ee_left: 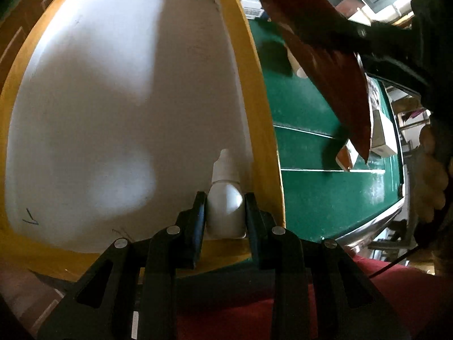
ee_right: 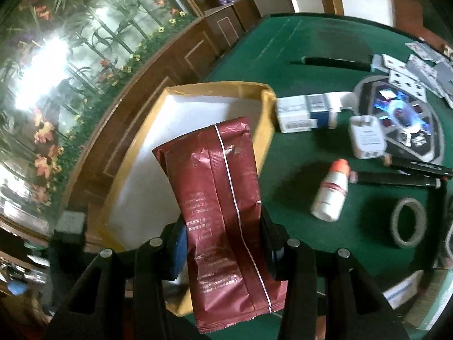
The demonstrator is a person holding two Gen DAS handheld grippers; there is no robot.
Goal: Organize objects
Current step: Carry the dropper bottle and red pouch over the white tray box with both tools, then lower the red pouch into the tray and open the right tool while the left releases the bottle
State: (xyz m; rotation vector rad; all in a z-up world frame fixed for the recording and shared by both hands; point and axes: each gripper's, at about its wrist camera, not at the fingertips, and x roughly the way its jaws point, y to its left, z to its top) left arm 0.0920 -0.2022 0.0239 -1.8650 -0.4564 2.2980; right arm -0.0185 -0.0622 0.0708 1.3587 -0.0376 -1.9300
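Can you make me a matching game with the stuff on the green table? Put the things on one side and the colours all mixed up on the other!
Things:
1. Dropper bottle in the left gripper
2. Packet in the right gripper
3. Box rim
4. Cap of the lying bottle

Colours:
A. dark red
B. orange
C. white
D. yellow

Right pairs: 1-C, 2-A, 3-D, 4-B
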